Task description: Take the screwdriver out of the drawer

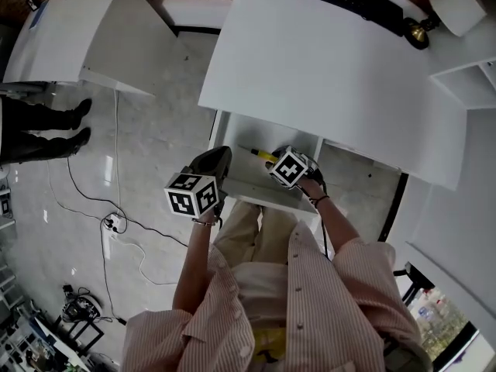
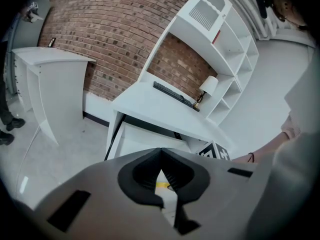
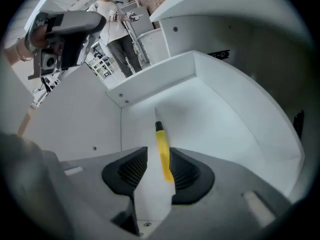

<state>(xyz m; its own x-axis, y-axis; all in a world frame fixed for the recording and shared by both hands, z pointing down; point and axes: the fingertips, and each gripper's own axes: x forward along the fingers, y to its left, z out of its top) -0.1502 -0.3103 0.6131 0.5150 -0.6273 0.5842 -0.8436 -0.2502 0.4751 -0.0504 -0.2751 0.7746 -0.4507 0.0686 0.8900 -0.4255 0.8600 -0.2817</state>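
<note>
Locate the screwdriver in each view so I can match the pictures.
Head view: screwdriver at centre, lying in the open drawer.
Left gripper view: only a yellow sliver, low centre, seen beyond the jaws.
Right gripper view: centre, between the jaws, which stand apart.
Shared landmark: the white drawer.

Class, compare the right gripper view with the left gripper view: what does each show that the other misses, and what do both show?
Right gripper view only: the right gripper, jaws apart with the screwdriver handle between them, and a person standing beyond. Left gripper view only: brick wall, keyboard, lamp, shelves. Both: the open drawer, the left view catching just a yellow sliver.
</note>
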